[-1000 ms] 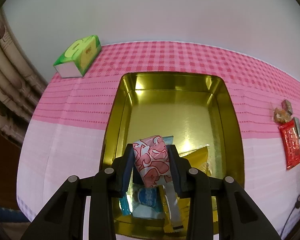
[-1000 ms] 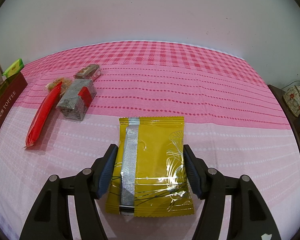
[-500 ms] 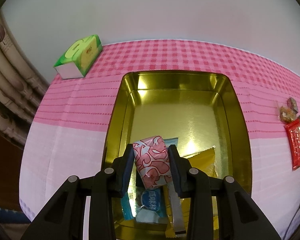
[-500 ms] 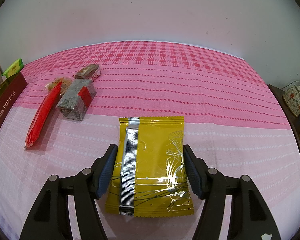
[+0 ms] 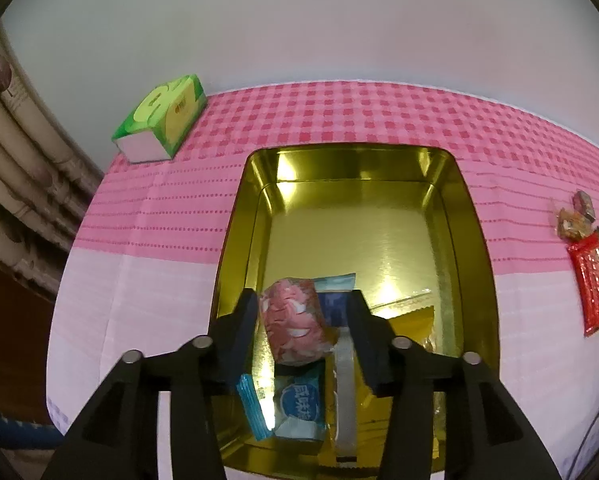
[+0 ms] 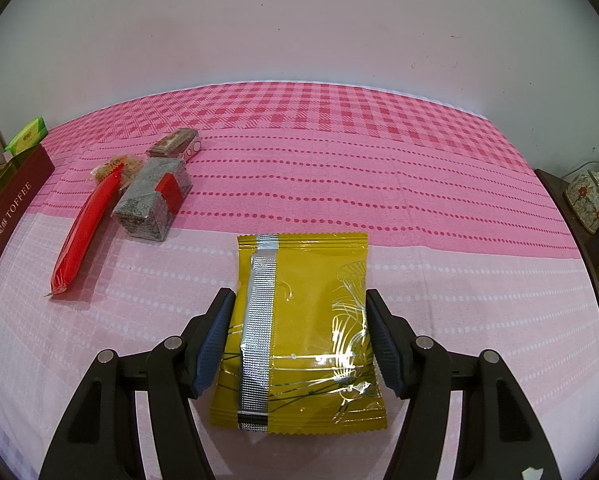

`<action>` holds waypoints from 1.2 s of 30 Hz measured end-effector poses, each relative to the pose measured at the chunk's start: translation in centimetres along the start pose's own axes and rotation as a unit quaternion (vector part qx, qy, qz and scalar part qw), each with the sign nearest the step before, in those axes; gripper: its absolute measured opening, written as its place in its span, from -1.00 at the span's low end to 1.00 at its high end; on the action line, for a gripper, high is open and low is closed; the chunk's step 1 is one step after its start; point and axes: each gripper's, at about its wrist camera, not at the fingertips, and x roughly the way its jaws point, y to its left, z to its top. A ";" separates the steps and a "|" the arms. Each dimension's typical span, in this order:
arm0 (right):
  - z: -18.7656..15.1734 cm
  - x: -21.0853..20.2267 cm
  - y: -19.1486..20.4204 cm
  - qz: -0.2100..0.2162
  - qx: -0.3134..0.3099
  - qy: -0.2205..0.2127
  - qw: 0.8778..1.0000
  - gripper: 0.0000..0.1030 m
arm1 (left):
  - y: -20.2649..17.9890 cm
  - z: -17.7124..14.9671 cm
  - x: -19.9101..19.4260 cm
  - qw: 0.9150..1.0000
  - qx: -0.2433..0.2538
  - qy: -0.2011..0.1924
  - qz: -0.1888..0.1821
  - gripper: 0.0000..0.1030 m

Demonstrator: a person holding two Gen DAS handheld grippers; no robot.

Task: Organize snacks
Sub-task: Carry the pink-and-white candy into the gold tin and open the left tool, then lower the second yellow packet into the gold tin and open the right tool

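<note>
1. The left gripper hangs over the near end of the gold tin, its jaws opening; the blurred pink-wrapped snack between them seems to be slipping free.
2. Beneath it lie a blue packet and a yellow one.
3. The right gripper brackets the yellow packet flat on the pink cloth, fingers half spread, barely touching its edges.
4. Farther left lie a red stick packet and a clear box.

Pink snack motion-blurred.
</note>
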 end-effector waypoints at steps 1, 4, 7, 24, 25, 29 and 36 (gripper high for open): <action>0.0 0.0 0.0 0.000 0.000 0.000 1.000 0.17 | -0.1 -0.1 -0.3 1.000 0.003 -0.004 0.000 -0.01; 0.0 0.0 0.0 0.000 0.000 0.000 1.000 0.17 | -0.1 -0.2 -1.0 1.000 0.006 -0.012 0.001 0.00; 0.0 0.0 0.0 0.000 0.000 0.000 1.000 0.17 | -0.3 -0.5 -1.9 1.000 0.010 -0.019 -0.001 0.03; 0.4 0.1 0.3 -0.019 0.031 0.017 0.999 0.06 | 2.1 -3.7 -6.7 0.998 -0.012 -0.063 -0.015 0.33; 0.5 0.0 0.3 -0.023 0.035 0.019 0.999 0.06 | 2.4 -3.9 -6.8 0.998 -0.014 -0.064 -0.013 0.33; 1.1 -1.4 1.0 -0.036 0.039 0.006 0.999 0.06 | 3.3 -5.0 -6.7 0.998 -0.018 -0.067 -0.002 0.39; 3.9 -4.9 4.0 -0.025 0.017 -0.025 0.999 0.06 | 4.5 -6.8 -6.6 0.997 -0.026 -0.068 0.009 0.49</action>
